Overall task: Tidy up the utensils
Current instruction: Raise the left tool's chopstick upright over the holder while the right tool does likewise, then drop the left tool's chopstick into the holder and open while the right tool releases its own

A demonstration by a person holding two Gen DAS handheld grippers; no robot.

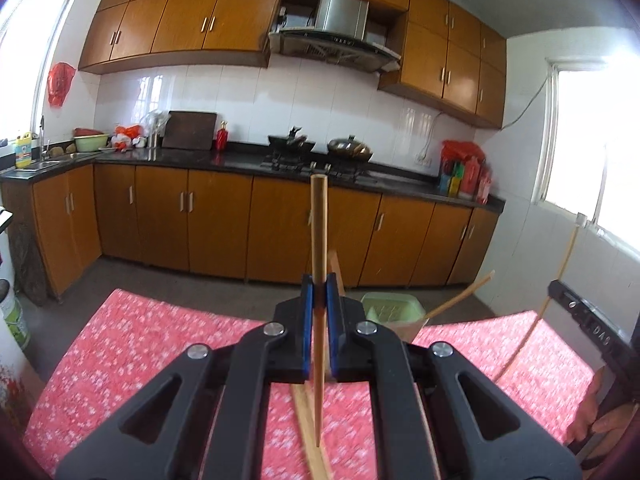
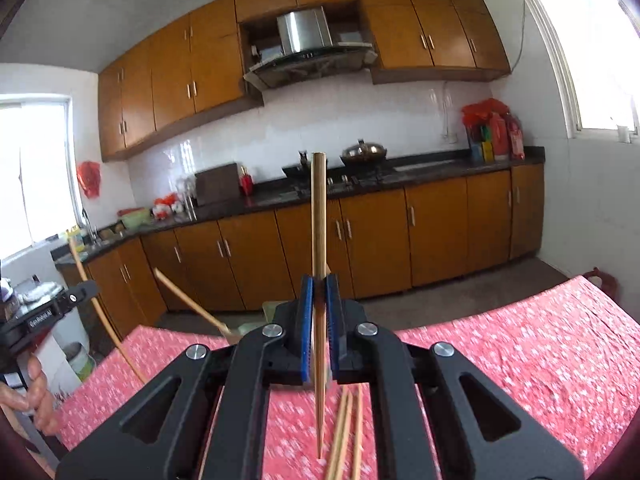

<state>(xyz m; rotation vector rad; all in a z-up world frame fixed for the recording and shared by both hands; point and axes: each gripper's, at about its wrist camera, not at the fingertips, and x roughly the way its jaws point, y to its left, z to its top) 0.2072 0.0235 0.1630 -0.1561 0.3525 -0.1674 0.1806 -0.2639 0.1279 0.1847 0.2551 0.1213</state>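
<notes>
Here, each hand-held black gripper with blue pads pinches one tapered bamboo chopstick, thick end up, thin tip down. The left gripper (image 1: 319, 294) has its jaws pressed together on its chopstick (image 1: 319, 224), whose tip hangs above loose bamboo sticks (image 1: 308, 432) near the table's near edge. The right gripper (image 2: 319, 294) likewise clamps a chopstick (image 2: 319, 216) over three loose chopsticks (image 2: 346, 428) on the red floral tablecloth (image 2: 520, 360). A pale green slotted holder (image 1: 392, 306) stands at the table's far edge, one stick leaning out. To do this well, I judge, keep each stick upright, carry it over that holder, and lower the tip before letting go.
</notes>
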